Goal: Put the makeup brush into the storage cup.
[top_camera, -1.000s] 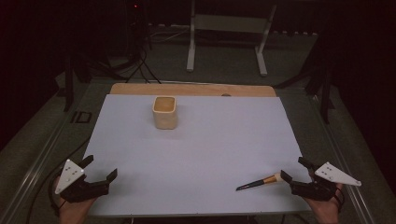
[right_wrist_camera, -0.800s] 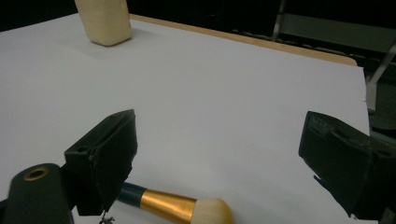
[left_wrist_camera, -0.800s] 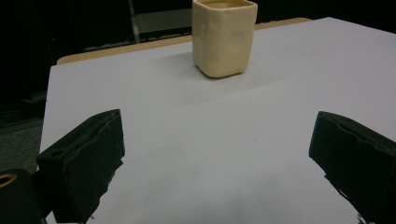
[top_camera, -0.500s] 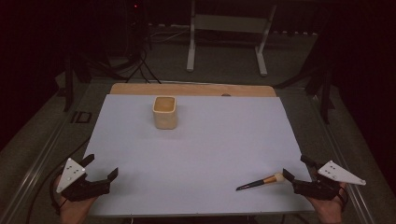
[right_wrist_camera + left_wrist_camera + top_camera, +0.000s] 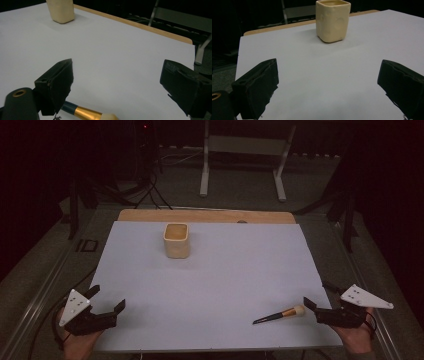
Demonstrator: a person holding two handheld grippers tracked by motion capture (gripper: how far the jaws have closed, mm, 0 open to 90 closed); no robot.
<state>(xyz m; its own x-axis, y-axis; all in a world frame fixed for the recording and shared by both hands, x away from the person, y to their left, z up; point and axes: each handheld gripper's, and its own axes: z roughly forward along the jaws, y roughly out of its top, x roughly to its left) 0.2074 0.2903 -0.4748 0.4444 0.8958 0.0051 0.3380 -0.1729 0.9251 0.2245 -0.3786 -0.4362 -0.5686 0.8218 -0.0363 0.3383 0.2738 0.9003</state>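
A makeup brush (image 5: 280, 314) lies near the front right corner of the white mat (image 5: 225, 270), just ahead of the right gripper (image 5: 316, 303). The brush's long axis runs roughly left to right across the table, slightly slanted: its pale bristle head points toward the right gripper, and its dark handle trails away toward the middle of the mat. The head sits just beside the gripper's nearer jaw, apart from it as far as the high view shows. In the right gripper view the brush (image 5: 86, 113) crosses the bottom of the frame, its gold ferrule passing close under the left-hand jaw, with the bristle tip reaching into the gap.

The right gripper (image 5: 117, 86) stands wide open and holds nothing. The left gripper (image 5: 107, 301), at the front left corner and well apart from the brush, is also spread wide and empty; seen from its own camera (image 5: 328, 82), only bare mat lies between its jaws.

A cream cup (image 5: 176, 240) stands upright near the far edge, well away from both grippers. The right hand is plainly the nearer one for a pickup, which would likely call for closing across the ferrule.
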